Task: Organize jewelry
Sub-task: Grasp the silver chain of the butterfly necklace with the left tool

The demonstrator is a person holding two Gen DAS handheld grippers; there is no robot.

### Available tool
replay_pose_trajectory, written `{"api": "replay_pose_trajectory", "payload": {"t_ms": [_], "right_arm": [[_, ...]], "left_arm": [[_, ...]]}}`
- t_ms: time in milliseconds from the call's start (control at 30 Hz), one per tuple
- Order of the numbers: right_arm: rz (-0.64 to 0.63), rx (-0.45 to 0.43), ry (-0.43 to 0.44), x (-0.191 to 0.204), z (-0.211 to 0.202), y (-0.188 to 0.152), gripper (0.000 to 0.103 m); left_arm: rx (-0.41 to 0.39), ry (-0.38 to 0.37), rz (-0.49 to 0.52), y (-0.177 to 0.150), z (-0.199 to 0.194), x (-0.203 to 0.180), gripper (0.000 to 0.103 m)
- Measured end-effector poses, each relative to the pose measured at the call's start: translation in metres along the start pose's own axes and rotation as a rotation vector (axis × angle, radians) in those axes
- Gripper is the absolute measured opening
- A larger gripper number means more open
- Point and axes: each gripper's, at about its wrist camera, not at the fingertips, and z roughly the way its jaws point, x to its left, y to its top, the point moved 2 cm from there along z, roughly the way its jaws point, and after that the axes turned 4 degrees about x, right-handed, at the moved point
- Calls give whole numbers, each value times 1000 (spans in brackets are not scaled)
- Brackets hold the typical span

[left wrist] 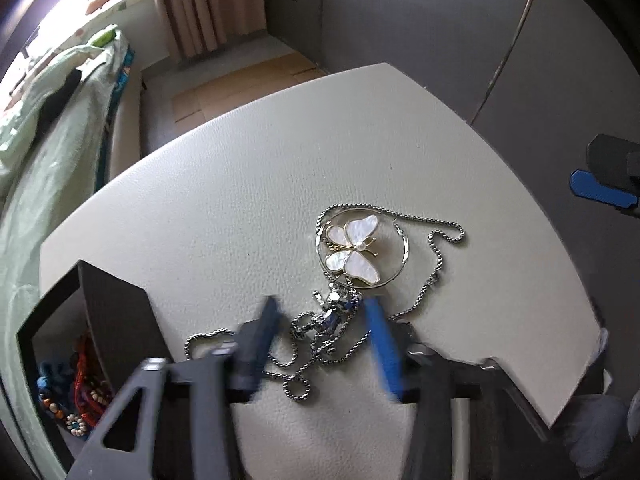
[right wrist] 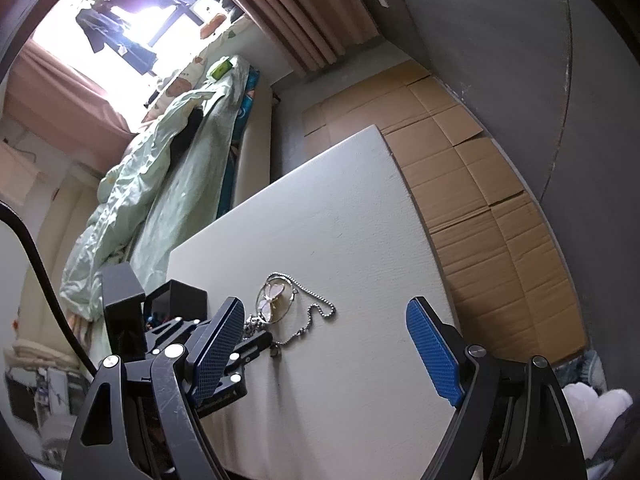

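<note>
A silver chain necklace (left wrist: 320, 332) lies tangled on the white table (left wrist: 224, 184), with a small silver and blue pendant (left wrist: 336, 308). A white butterfly brooch (left wrist: 354, 250) sits inside a thin silver ring (left wrist: 402, 258) just beyond it. My left gripper (left wrist: 322, 316) is open, low over the table, its blue fingers either side of the pendant and chain. My right gripper (right wrist: 326, 336) is open and empty, held above the table to the right; the jewelry (right wrist: 276, 300) shows left of its centre, with the left gripper's finger (right wrist: 256, 344) beside it.
A black open box (left wrist: 108, 320) at the table's left edge holds beaded bracelets (left wrist: 84, 392); it also shows in the right wrist view (right wrist: 176, 300). A bed with a green quilt (right wrist: 160, 184) lies beyond the table. Flattened cardboard (right wrist: 472, 184) covers the floor on the right.
</note>
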Motion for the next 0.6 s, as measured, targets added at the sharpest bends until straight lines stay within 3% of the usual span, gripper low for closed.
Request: {"api": "replay_pose_trajectory", "payload": {"t_ms": [67, 300, 600], "right_arm": [[-10, 9, -1, 4, 4, 0, 84], [-58, 68, -3, 18, 26, -4, 83], [-70, 105, 37, 26, 45, -4, 83]], "left_arm": [[1, -7, -5, -1, -1, 0, 20], [-19, -61, -42, -3, -8, 7, 11], [-137, -92, -101, 1, -55, 13, 11]]}}
